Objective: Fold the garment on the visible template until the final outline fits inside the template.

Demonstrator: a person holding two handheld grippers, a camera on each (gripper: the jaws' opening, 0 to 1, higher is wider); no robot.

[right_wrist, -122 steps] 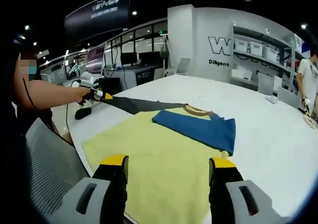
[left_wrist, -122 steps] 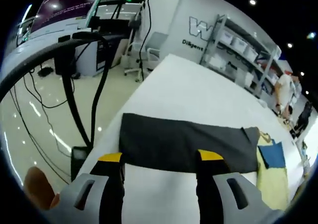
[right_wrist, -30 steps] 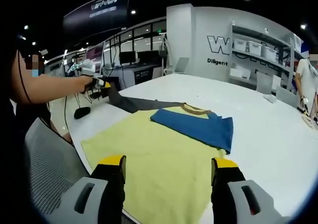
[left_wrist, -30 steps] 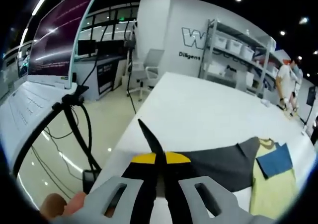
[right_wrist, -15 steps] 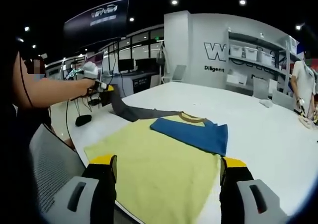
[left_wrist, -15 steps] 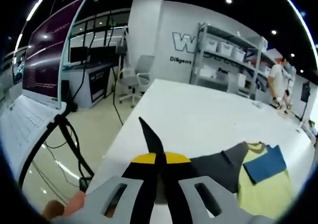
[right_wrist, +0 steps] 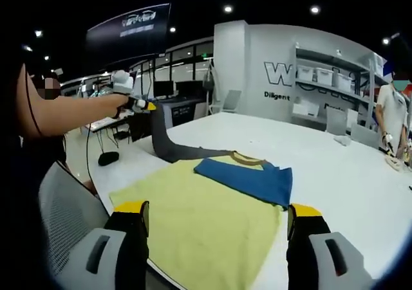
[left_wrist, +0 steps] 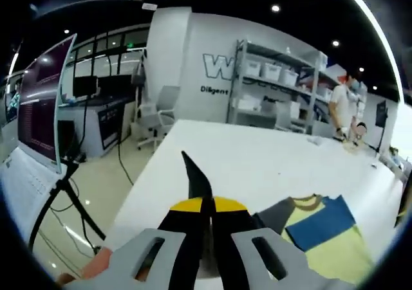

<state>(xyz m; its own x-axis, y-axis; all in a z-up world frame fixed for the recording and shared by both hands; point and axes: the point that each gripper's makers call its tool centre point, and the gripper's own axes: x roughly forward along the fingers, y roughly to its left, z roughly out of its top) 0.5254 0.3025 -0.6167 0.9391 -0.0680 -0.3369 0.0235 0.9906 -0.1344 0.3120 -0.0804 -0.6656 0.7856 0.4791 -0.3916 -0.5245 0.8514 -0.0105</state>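
Grey sleeve [right_wrist: 168, 145] is pinched tight in your left gripper [left_wrist: 205, 208], lifted off the white table [right_wrist: 360, 193]. Yellow shirt [right_wrist: 206, 229] w/ blue sleeve [right_wrist: 248, 179] folded over lies flat; right gripper [right_wrist: 217, 216] hovers wide apart, holding nothing.

You are working on a smooth, matt white table [right_wrist: 360, 193]. The soft matt cloth of the yellow T-shirt [right_wrist: 206, 229] is lying slightly creased, its blue sleeve [right_wrist: 248, 177] and dark grey sleeve [right_wrist: 168, 147] showing the same dull weave. Moulded grey plastic with yellow-tipped black pads is forming the right gripper [right_wrist: 217, 220] and left gripper [left_wrist: 206, 206].
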